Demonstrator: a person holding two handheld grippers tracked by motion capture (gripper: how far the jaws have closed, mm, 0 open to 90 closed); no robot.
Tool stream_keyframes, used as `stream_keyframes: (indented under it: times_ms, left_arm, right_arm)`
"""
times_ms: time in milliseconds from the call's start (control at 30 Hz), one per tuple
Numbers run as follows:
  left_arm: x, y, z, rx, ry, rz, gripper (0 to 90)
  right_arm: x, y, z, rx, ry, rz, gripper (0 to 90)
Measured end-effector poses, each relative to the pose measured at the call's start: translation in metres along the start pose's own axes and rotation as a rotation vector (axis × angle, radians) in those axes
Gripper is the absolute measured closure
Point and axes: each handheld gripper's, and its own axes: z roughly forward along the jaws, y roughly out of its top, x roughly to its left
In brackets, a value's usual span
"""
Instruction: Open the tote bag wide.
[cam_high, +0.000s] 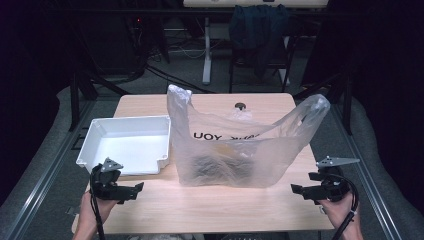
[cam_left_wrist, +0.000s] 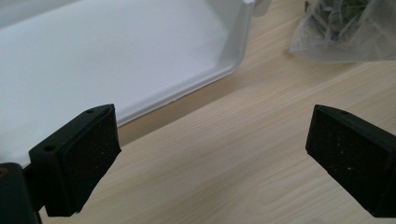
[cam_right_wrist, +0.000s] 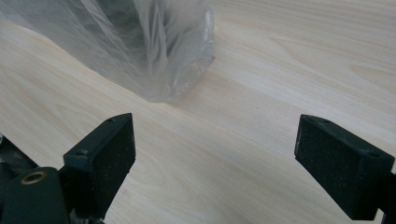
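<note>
The tabletop (cam_high: 210, 200) is light wood with a fine straight grain, and a small dark round fitting (cam_high: 240, 106) sits near its far edge. Grey carpeted floor (cam_high: 150, 82) surrounds it, with metal rails (cam_high: 42, 185) running along the left and right sides. Beyond the far edge stands a white table leg (cam_high: 206, 50) under a pale desk edge (cam_high: 255, 3). A chair draped with a dark garment (cam_high: 260, 30) is right of that leg. Black cables (cam_high: 145, 60) trail over the floor at the far left. The room's edges are dark, while the tabletop is evenly lit.
</note>
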Motion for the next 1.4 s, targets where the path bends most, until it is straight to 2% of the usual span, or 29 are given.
stream_keyframes:
  times_ms: [67, 100, 133, 200, 233, 300, 367, 400, 467, 500, 533, 567, 600, 667, 700, 767, 833, 867, 900, 933, 1000, 1100, 1133, 1167, 1233, 1300, 1333, 1367, 1400]
  left_arm:
    - [-0.006, 0.002, -0.001, -0.011, -0.024, 0.008, 3.5]
    - [-0.009, 0.003, -0.002, -0.016, -0.026, 0.020, 3.9]
    - [-0.014, 0.005, -0.002, -0.024, -0.029, 0.030, 4.8]
    - [-0.027, 0.011, -0.004, -0.034, -0.065, 0.066, 5.7]
    - [-0.027, 0.011, -0.004, -0.034, -0.065, 0.066, 6.3]
    - [-0.037, 0.017, -0.003, -0.043, -0.086, 0.090, 7.0]
    - [-0.046, 0.023, -0.001, -0.055, -0.110, 0.106, 7.8]
    - [-0.050, 0.027, 0.000, -0.061, -0.121, 0.121, 8.7]
    - [-0.058, 0.034, 0.002, -0.068, -0.149, 0.141, 9.6]
    - [-0.062, 0.037, 0.003, -0.074, -0.161, 0.149, 10.9]
    - [-0.065, 0.041, 0.003, -0.083, -0.175, 0.158, 14.1]
    - [-0.069, 0.044, 0.004, -0.089, -0.186, 0.167, 15.7]
    - [-0.072, 0.047, 0.005, -0.090, -0.202, 0.174, 15.7]
    - [-0.079, 0.052, 0.005, -0.107, -0.214, 0.192, 19.5]
    - [-0.082, 0.054, 0.005, -0.110, -0.228, 0.203, 24.8]
    - [-0.087, 0.058, 0.004, -0.136, -0.244, 0.222, 27.3]
    - [-0.092, 0.061, 0.004, -0.151, -0.241, 0.238, 30.6]
    - [-0.094, 0.062, 0.004, -0.159, -0.252, 0.240, 35.7]
    - [-0.095, 0.063, 0.005, -0.161, -0.259, 0.249, 35.7]
    - [-0.096, 0.064, 0.005, -0.168, -0.250, 0.258, 41.7]
    - [-0.098, 0.065, 0.007, -0.180, -0.264, 0.260, 43.8]
    - [-0.098, 0.066, 0.010, -0.219, -0.255, 0.249, 52.8]
    - [-0.097, 0.068, 0.012, -0.221, -0.249, 0.238, 55.7]
    - [-0.096, 0.069, 0.015, -0.221, -0.278, 0.232, 59.1]
    - [-0.097, 0.071, 0.019, -0.222, -0.287, 0.240, 66.6]
    - [-0.098, 0.072, 0.021, -0.219, -0.292, 0.236, 68.3]
    - [-0.099, 0.072, 0.022, -0.218, -0.293, 0.240, 70.2]
    - [-0.099, 0.073, 0.024, -0.219, -0.291, 0.248, 74.3]
    - [-0.098, 0.073, 0.028, -0.226, -0.291, 0.230, 79.3]
  right_arm:
    - [0.002, -0.001, 0.001, -0.022, 0.020, 0.018, 12.3]
    - [0.003, 0.000, 0.000, -0.006, 0.015, -0.001, 12.5]
    - [0.007, 0.003, -0.001, -0.010, 0.032, -0.007, 13.0]
    - [0.011, 0.006, -0.002, -0.013, 0.037, -0.027, 13.4]
    - [0.011, 0.006, -0.002, -0.013, 0.037, -0.027, 13.4]
    - [0.016, 0.008, -0.002, -0.067, 0.074, -0.021, 14.4]
    - [0.018, 0.012, -0.007, -0.068, 0.067, -0.053, 15.0]
    - [0.021, 0.013, -0.008, -0.085, 0.081, -0.042, 15.9]
    - [0.022, 0.016, -0.008, -0.110, 0.084, -0.077, 18.0]
    - [0.025, 0.017, -0.007, -0.132, 0.105, -0.061, 19.7]
    - [0.025, 0.019, -0.010, -0.131, 0.100, -0.080, 24.2]
    - [0.028, 0.019, -0.008, -0.171, 0.114, -0.057, 27.8]
    - [0.028, 0.019, -0.008, -0.171, 0.114, -0.057, 27.8]
    - [0.028, 0.022, -0.010, -0.171, 0.108, -0.057, 36.0]
    - [0.028, 0.023, -0.010, -0.176, 0.098, -0.054, 45.8]
    - [0.028, 0.024, -0.009, -0.183, 0.100, -0.061, 49.5]
    - [0.030, 0.026, -0.007, -0.197, 0.119, -0.041, 58.2]
    - [0.028, 0.029, -0.008, -0.161, 0.079, -0.081, 65.4]
    - [0.028, 0.029, -0.008, -0.161, 0.079, -0.081, 65.4]
    - [0.031, 0.031, -0.003, -0.186, 0.102, -0.060, 70.7]
    - [0.031, 0.033, -0.003, -0.172, 0.096, -0.062, 73.7]
    - [0.031, 0.039, 0.001, -0.175, 0.093, -0.065, 79.6]
    - [0.032, 0.040, 0.002, -0.182, 0.108, -0.052, 81.0]
    - [0.031, 0.042, 0.000, -0.162, 0.086, -0.081, 82.2]
    - [0.033, 0.047, 0.003, -0.167, 0.093, -0.072, 85.7]
    - [0.035, 0.048, 0.005, -0.174, 0.087, -0.071, 86.9]
    - [0.035, 0.049, 0.005, -0.167, 0.067, -0.086, 87.5]
    - [0.036, 0.049, 0.006, -0.167, 0.068, -0.088, 88.0]
    - [0.037, 0.052, 0.008, -0.162, 0.066, -0.093, 88.7]
